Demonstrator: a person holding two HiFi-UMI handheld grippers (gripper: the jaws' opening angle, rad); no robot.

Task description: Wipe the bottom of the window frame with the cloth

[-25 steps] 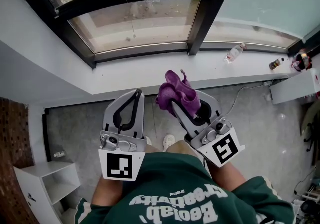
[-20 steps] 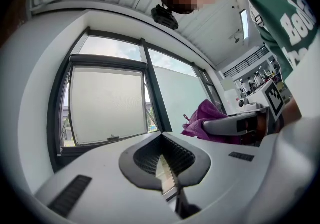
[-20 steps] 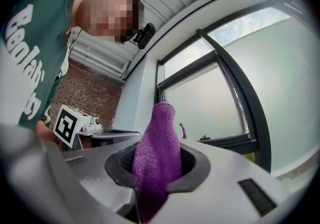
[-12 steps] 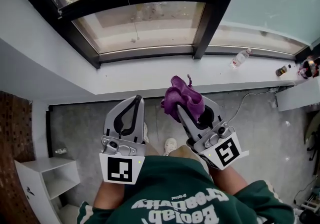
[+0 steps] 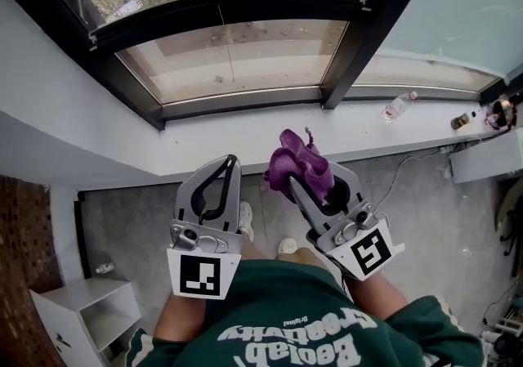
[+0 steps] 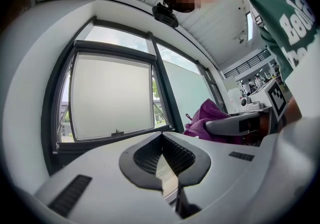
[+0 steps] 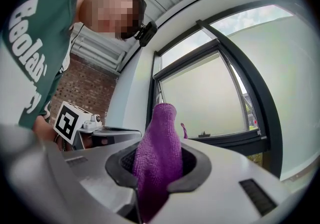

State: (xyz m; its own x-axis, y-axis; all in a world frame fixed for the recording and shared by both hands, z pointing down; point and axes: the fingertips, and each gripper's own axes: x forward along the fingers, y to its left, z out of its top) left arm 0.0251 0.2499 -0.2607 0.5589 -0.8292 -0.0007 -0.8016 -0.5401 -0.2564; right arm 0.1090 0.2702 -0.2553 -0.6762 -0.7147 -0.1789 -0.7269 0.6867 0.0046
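Note:
The black bottom rail of the window frame [image 5: 245, 100] runs above a white sill [image 5: 245, 138]. A crumpled purple cloth [image 5: 298, 161] sticks out of my right gripper [image 5: 294, 181], which is shut on it just short of the sill. My left gripper [image 5: 230, 161] is beside it on the left, shut with nothing in it. In the right gripper view the cloth [image 7: 161, 123] rises from the right gripper [image 7: 159, 149] in front of the frame [image 7: 225, 138]. In the left gripper view the left gripper [image 6: 161, 136] points at the frame [image 6: 115, 140], with the cloth [image 6: 210, 118] to its right.
A plastic bottle [image 5: 398, 106] lies on the sill at the right, with small items [image 5: 462, 120] farther right. A white shelf unit [image 5: 82, 312] stands at the lower left by a brick wall [image 5: 24, 234]. A cable [image 5: 409, 163] trails on the grey floor. The person's shoes [image 5: 245, 218] show below the grippers.
The window and sill have slid lower and to the right in the head view. Both grippers stay side by side below the sill, the right one still holding the cloth.

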